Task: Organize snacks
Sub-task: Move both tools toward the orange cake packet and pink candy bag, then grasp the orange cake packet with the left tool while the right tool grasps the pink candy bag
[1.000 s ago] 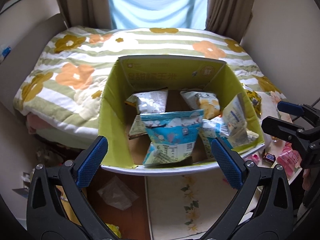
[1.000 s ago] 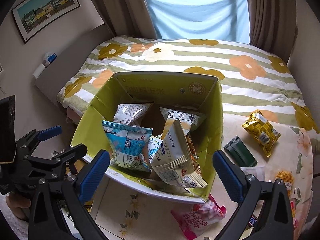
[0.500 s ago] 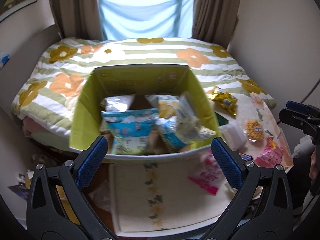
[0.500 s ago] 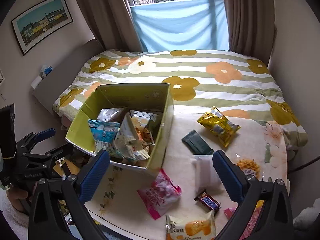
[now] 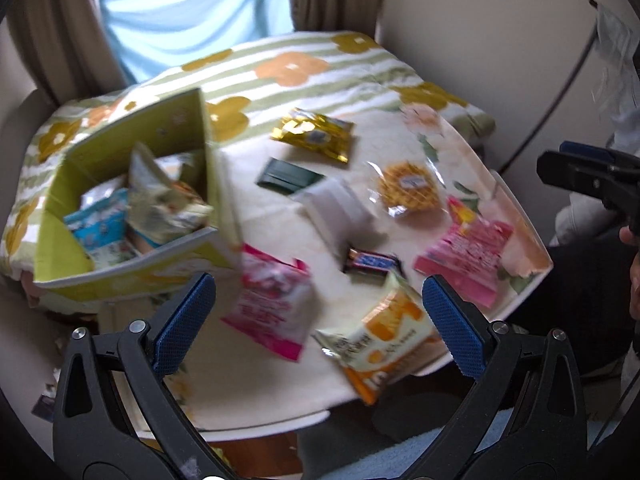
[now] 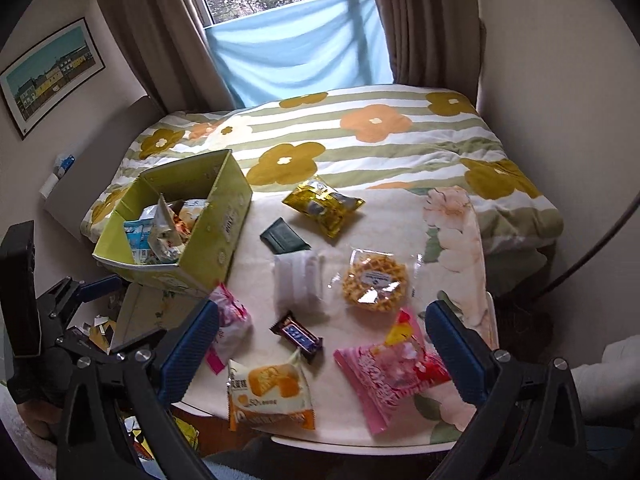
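Observation:
A green cardboard box (image 6: 224, 232) holding several snack bags stands at the table's left end. Loose on the cream table (image 6: 360, 240) lie a gold packet (image 6: 324, 204), a dark green packet (image 6: 284, 236), a white packet (image 6: 298, 276), a wrapped waffle (image 6: 374, 280), a chocolate bar (image 6: 298, 334), two pink bags (image 6: 388, 372) (image 6: 230, 320) and an orange cake packet (image 6: 268, 392). My right gripper (image 6: 322, 344) hovers open above the near snacks. My left gripper (image 5: 320, 320) is open too, over the pink bag (image 5: 272, 300) and cake packet (image 5: 384, 336), which are blurred.
A bed with a flowered striped blanket (image 6: 360, 132) lies behind the table, under a curtained window. A wall stands close on the right. Paper clutter (image 6: 100, 328) covers the floor at the left. A hand (image 5: 634, 280) shows at the right edge.
Both views have pulled back from the box and swung right, so the loose snacks on the table now show. Both grippers stay open and hold nothing.

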`<state>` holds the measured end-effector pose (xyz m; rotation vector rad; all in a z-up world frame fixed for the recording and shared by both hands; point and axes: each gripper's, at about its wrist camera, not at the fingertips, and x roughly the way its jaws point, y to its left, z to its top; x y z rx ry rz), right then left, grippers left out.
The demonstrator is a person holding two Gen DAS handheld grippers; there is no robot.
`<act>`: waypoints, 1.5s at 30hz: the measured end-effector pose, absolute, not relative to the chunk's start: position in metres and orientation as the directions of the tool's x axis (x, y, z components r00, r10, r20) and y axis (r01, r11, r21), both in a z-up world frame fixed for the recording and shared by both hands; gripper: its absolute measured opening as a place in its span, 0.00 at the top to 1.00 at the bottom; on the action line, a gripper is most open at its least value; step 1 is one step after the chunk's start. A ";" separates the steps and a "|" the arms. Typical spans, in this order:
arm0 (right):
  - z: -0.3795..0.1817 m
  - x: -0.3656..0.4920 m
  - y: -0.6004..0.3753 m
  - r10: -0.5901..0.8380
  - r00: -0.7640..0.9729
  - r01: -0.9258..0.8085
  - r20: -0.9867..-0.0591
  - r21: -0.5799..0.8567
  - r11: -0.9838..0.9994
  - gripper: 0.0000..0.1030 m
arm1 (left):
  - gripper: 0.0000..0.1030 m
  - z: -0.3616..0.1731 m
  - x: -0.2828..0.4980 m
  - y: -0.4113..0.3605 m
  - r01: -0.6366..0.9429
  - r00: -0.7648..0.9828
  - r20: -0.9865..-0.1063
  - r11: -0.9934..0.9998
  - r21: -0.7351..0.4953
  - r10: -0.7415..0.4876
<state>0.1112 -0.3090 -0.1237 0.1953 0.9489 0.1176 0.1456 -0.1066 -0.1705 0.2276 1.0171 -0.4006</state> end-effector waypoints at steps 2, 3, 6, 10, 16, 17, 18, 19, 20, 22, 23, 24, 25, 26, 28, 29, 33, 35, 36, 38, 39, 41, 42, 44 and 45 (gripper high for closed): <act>-0.133 0.104 -0.326 0.182 0.563 0.007 -0.806 0.225 0.974 0.01 | 0.00 -0.182 0.138 -0.124 0.456 0.433 -0.875 0.890 0.007 -0.215; -0.139 0.101 -0.333 0.182 0.555 0.018 -0.812 0.231 0.973 0.01 | 0.00 -0.188 0.134 -0.132 0.472 0.421 -0.882 0.882 0.014 -0.211; -0.157 0.094 -0.349 0.184 0.531 0.062 -0.828 0.254 0.965 0.01 | 0.00 -0.203 0.129 -0.147 0.512 0.380 -0.901 0.859 0.017 -0.208; -0.183 0.086 -0.362 0.198 0.516 0.139 -0.833 0.309 0.941 0.01 | 0.00 -0.234 0.127 -0.158 0.583 0.297 -0.934 0.812 0.013 -0.199; -0.226 0.081 -0.363 0.201 0.490 0.267 -0.848 0.365 0.892 0.01 | 0.00 -0.286 0.124 -0.167 0.705 0.180 -0.970 0.709 0.011 -0.164; -0.232 0.081 -0.363 0.200 0.484 0.288 -0.852 0.371 0.883 0.01 | 0.00 -0.294 0.124 -0.169 0.726 0.173 -0.973 0.687 0.021 -0.154; -0.237 0.081 -0.362 0.199 0.479 0.307 -0.855 0.375 0.875 0.01 | 0.00 -0.298 0.124 -0.169 0.741 0.170 -0.975 0.671 0.030 -0.143; -0.243 0.082 -0.362 0.194 0.470 0.331 -0.861 0.376 0.866 0.01 | 0.00 -0.304 0.125 -0.170 0.757 0.169 -0.977 0.652 0.044 -0.130; -0.246 0.083 -0.363 0.191 0.465 0.350 -0.864 0.377 0.858 0.01 | 0.00 -0.311 0.125 -0.172 0.771 0.168 -0.979 0.635 0.054 -0.119; -0.252 0.084 -0.364 0.193 0.462 0.381 -0.866 0.390 0.839 0.01 | 0.00 -0.320 0.127 -0.173 0.789 0.150 -0.982 0.612 0.048 -0.117; -0.254 0.085 -0.364 0.192 0.460 0.395 -0.867 0.393 0.830 0.01 | 0.00 -0.324 0.128 -0.174 0.799 0.139 -0.983 0.601 0.040 -0.118; -0.257 0.086 -0.364 0.192 0.457 0.406 -0.868 0.396 0.824 0.01 | 0.01 -0.327 0.129 -0.174 0.805 0.131 -0.984 0.592 0.035 -0.120; -0.258 0.087 -0.364 0.192 0.454 0.414 -0.870 0.397 0.819 0.01 | 0.00 -0.330 0.130 -0.175 0.813 0.119 -0.985 0.581 0.025 -0.124; -0.260 0.088 -0.363 0.191 0.454 0.423 -0.870 0.399 0.814 0.01 | 0.00 -0.332 0.131 -0.176 0.819 0.109 -0.986 0.574 0.016 -0.128; -0.262 0.091 -0.362 0.189 0.451 0.436 -0.872 0.400 0.806 0.01 | 0.00 -0.336 0.132 -0.177 0.830 0.088 -0.986 0.558 -0.006 -0.142; -0.264 0.093 -0.361 0.187 0.450 0.443 -0.873 0.401 0.802 0.01 | 0.01 -0.336 0.132 -0.177 0.833 0.079 -0.986 0.553 -0.017 -0.149; -0.271 0.101 -0.358 0.187 0.450 0.472 -0.873 0.410 0.780 0.01 | 0.07 -0.341 0.136 -0.179 0.845 0.056 -0.985 0.534 -0.040 -0.161; -0.274 0.103 -0.358 0.187 0.455 0.489 -0.871 0.420 0.764 0.01 | 0.20 -0.348 0.138 -0.179 0.850 0.039 -0.990 0.525 -0.039 -0.137; -0.277 0.105 -0.357 0.185 0.451 0.501 -0.873 0.419 0.757 0.01 | 0.21 -0.351 0.139 -0.179 0.853 0.029 -0.990 0.519 -0.047 -0.138; -0.281 0.107 -0.355 0.182 0.448 0.522 -0.875 0.421 0.742 0.01 | 0.27 -0.349 0.137 -0.178 0.864 0.039 -0.986 0.501 -0.047 -0.159; -0.282 0.108 -0.354 0.181 0.450 0.532 -0.875 0.425 0.732 0.01 | 0.28 -0.349 0.137 -0.178 0.868 0.040 -0.986 0.494 -0.044 -0.159; -0.285 0.110 -0.353 0.170 0.450 0.552 -0.877 0.423 0.719 0.01 | 0.36 -0.348 0.140 -0.176 0.870 0.046 -0.984 0.491 -0.045 -0.171; -0.287 0.111 -0.353 0.165 0.452 0.560 -0.877 0.423 0.712 0.01 | 0.37 -0.347 0.142 -0.175 0.867 0.040 -0.984 0.495 -0.053 -0.176; -0.290 0.114 -0.353 0.156 0.453 0.578 -0.877 0.423 0.698 0.01 | 0.39 -0.346 0.148 -0.173 0.860 0.029 -0.981 0.504 -0.072 -0.191; -0.291 0.115 -0.353 0.151 0.453 0.586 -0.879 0.421 0.693 0.01 | 0.40 -0.343 0.151 -0.175 0.859 0.028 -0.981 0.506 -0.075 -0.192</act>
